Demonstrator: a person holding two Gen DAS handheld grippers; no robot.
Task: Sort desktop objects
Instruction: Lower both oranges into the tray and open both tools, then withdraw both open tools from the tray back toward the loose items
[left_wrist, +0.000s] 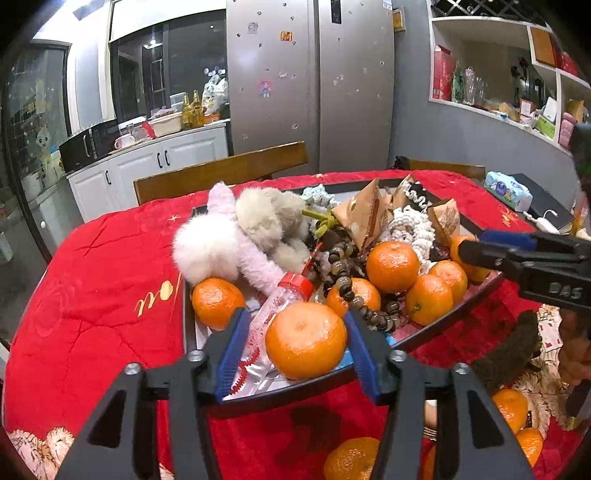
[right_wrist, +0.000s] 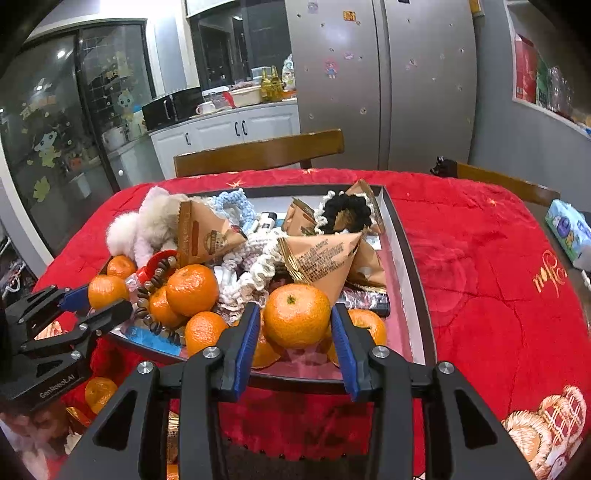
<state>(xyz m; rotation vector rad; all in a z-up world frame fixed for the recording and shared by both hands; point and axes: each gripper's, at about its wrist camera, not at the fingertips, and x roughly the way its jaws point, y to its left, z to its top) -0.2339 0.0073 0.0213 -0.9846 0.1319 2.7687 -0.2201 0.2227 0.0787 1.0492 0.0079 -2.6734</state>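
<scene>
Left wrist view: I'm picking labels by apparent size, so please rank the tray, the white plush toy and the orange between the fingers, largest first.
1. tray
2. white plush toy
3. orange
The orange sits nearest the camera, so it looks bigger than it really is.

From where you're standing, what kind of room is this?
Most likely a home kitchen and dining area. A tall steel fridge dotted with magnets stands at the back, white cabinets carry a microwave and bottles, and wooden chairs sit at a table under a red cloth.
</scene>
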